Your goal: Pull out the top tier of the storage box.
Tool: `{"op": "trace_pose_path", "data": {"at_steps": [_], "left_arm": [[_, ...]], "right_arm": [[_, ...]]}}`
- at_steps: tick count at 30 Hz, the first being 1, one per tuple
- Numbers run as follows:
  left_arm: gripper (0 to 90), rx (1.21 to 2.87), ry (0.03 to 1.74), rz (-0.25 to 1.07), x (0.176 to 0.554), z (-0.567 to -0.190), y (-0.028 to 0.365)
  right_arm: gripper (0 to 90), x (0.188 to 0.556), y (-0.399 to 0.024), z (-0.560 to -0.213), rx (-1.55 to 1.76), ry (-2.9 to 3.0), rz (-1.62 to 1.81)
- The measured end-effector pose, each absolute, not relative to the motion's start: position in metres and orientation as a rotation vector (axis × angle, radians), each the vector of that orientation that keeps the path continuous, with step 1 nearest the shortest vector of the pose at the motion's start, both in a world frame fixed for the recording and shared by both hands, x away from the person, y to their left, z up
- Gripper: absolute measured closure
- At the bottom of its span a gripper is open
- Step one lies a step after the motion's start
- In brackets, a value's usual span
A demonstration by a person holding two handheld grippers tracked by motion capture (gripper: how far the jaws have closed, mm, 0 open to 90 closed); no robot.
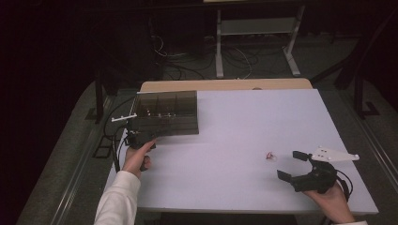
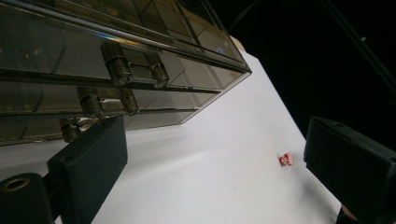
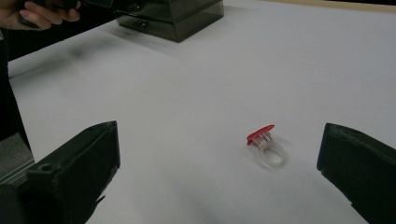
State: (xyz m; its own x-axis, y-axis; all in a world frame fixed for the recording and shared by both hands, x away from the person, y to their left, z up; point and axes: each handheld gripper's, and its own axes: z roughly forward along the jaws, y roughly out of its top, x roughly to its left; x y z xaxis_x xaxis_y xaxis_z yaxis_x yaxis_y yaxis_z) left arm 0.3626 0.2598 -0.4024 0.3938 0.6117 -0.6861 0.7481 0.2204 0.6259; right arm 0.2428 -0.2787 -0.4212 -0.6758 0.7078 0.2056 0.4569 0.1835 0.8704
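A smoked clear compartment box (image 1: 164, 112) lies at the table's back left, its lid down. My left gripper (image 1: 136, 137) sits at the box's near left corner. In the left gripper view its jaws stand wide apart with only bare table between them (image 2: 219, 158), and the left jaw is close under the box's hinges (image 2: 130, 70). A small clear ring with a red top (image 1: 270, 156) lies on the table at the right. My right gripper (image 1: 291, 165) is open just to the right of it. In the right gripper view the ring (image 3: 266, 144) lies ahead between the spread jaws, untouched.
The white tabletop (image 1: 234, 131) ends in a wooden strip (image 1: 225, 85) at the back. Cables and a desk frame (image 1: 256, 42) stand on the dark floor beyond. The hand on the left gripper (image 3: 42, 11) is by the box (image 3: 173, 16).
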Motion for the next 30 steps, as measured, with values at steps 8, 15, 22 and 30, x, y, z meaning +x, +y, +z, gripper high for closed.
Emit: {"op": "trace_pose_path", "data": {"at_steps": [8, 15, 22, 30], "left_arm": [[13.7, 1.421, 1.328, -0.157, 0.364, -0.403, 0.264], [24.1, 1.371, 1.372, -0.164, 0.365, -0.403, 0.268], [30.6, 1.29, 1.399, -0.181, 0.367, -0.405, 0.275], [36.7, 1.22, 1.44, -0.21, 0.369, -0.406, 0.28]], "right_arm": [[0.0, 0.243, -0.278, -0.421, 1.117, 2.215, 1.49], [0.0, 0.243, -0.278, -0.421, 1.117, 2.217, 1.49], [0.0, 0.243, -0.279, -0.421, 1.116, 2.216, 1.49], [0.0, 0.243, -0.279, -0.421, 1.117, 2.216, 1.491]]}}
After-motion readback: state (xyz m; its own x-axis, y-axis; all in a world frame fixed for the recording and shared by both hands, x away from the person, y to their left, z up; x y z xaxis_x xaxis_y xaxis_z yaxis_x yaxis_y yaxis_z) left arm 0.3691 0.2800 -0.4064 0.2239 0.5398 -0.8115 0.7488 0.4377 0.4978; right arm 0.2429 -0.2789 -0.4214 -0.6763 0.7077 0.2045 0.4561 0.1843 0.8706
